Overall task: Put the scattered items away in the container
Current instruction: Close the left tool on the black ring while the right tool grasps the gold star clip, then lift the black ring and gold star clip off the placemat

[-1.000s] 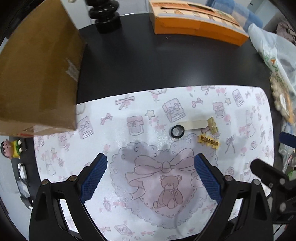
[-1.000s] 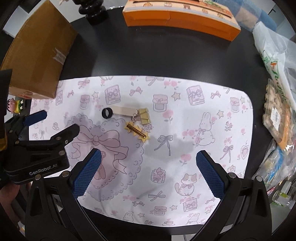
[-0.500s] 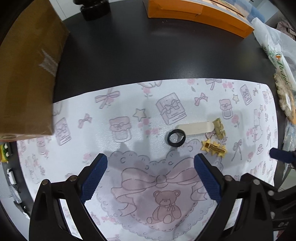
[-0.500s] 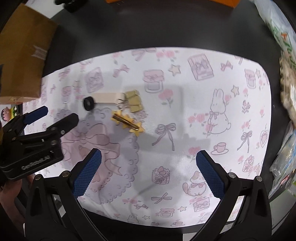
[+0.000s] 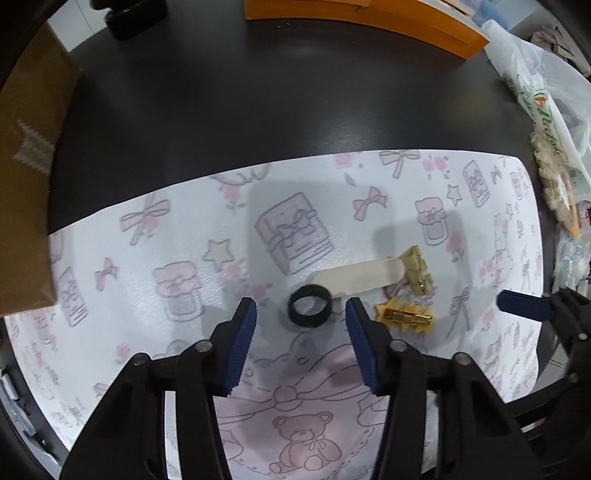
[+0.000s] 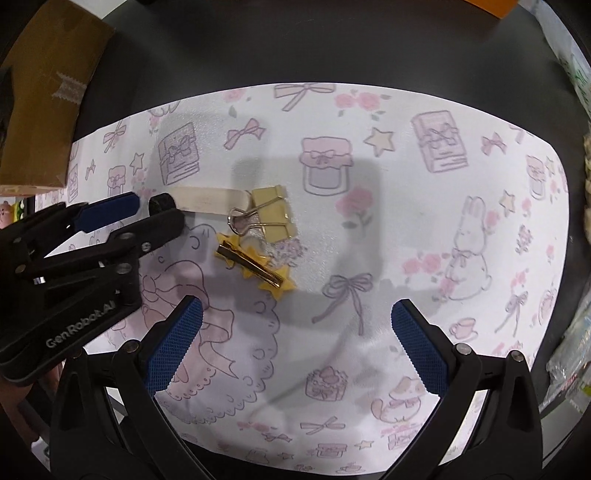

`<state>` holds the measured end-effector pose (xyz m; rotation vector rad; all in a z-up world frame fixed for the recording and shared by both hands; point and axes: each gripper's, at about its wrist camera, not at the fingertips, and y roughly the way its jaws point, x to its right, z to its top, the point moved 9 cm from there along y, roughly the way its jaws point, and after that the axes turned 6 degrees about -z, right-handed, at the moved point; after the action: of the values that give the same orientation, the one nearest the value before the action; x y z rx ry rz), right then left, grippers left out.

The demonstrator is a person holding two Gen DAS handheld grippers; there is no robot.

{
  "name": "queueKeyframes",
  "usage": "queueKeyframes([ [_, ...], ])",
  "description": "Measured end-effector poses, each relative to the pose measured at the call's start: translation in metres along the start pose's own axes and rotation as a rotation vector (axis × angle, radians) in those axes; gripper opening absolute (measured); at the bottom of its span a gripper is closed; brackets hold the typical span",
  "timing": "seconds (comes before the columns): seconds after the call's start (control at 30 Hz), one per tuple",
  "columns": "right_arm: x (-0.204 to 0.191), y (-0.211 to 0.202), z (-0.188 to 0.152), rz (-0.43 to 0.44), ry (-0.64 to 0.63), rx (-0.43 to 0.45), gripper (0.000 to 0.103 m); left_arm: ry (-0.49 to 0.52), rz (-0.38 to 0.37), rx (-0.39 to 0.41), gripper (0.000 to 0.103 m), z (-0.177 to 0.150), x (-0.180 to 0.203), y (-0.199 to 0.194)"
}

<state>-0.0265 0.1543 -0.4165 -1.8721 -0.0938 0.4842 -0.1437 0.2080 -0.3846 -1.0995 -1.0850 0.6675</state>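
So the scattered bits are all bunched together on the patterned mat [image 6: 369, 155]: a black ring [image 5: 309, 310], a flat wooden stick [image 5: 360, 276] just beside it, two gold binder clips [image 6: 271, 212] at the stick's right end, and a yellow star hair clip [image 6: 255, 267] lying near them, a bit closer to the camera. None of them is inside anything in these views.

The left gripper [image 5: 299, 326] is down low over the mat with its jaws partly closed in, one blue pad on each side of the black ring but not touching it yet as far as the left wrist view shows. Looks like it's lining up to pinch the ring. From the right wrist view the ring is mostly hidden behind that gripper's fingers.

The right gripper [image 6: 293, 339] hangs over the mat nearer the front edge with its jaws spread wide and nothing between them; the star hair clip sits a little ahead of its left pad.

As for the container, hard to say which thing it is. There's a brown cardboard box [image 5: 26, 177] off to the left and an orange box [image 5: 365, 18] at the far side of the black table [image 5: 277, 96], and neither shows its inside. So all four kinds of item visible on the mat are left to be put away.
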Motion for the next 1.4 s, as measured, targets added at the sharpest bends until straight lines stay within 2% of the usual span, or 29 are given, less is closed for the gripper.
queueKeyframes([
  [0.1,-0.006,0.002,0.003,0.020,-0.011,0.007,0.101,0.013,-0.005,0.002,0.044,0.001,0.002,0.002],
  [0.17,-0.009,0.002,0.006,0.022,-0.020,0.016,0.087,0.019,-0.028,-0.001,0.024,0.001,0.006,0.002],
  [0.2,-0.011,0.002,0.007,0.021,-0.025,0.020,0.081,0.021,-0.030,-0.008,0.021,0.000,0.007,0.003],
  [0.23,-0.013,0.003,0.009,0.016,-0.033,0.021,0.072,0.027,-0.016,-0.016,0.020,-0.002,0.008,0.004],
  [0.33,-0.018,0.008,0.008,-0.002,-0.057,0.006,0.056,0.016,-0.021,-0.022,0.020,-0.006,0.007,0.005],
  [0.53,-0.023,0.010,0.011,-0.041,-0.062,0.011,0.051,-0.020,-0.031,-0.019,0.018,-0.017,0.000,0.004],
  [0.6,-0.022,0.010,0.011,-0.077,-0.067,0.011,0.042,-0.026,-0.030,-0.018,0.017,-0.019,-0.002,0.003],
  [0.67,-0.021,0.009,0.011,-0.089,-0.068,0.014,0.026,-0.026,-0.027,-0.017,0.017,-0.021,-0.003,0.004],
  [0.7,-0.020,0.008,0.011,-0.085,-0.067,0.015,0.023,-0.025,-0.026,-0.016,0.017,-0.021,-0.001,0.003],
  [1.07,-0.022,-0.005,0.012,-0.009,-0.041,0.015,0.023,-0.016,-0.014,-0.004,0.017,-0.024,0.014,0.000],
  [1.4,-0.022,-0.038,0.023,0.003,-0.034,0.055,0.023,-0.027,-0.011,0.025,0.017,-0.026,0.023,-0.012],
])
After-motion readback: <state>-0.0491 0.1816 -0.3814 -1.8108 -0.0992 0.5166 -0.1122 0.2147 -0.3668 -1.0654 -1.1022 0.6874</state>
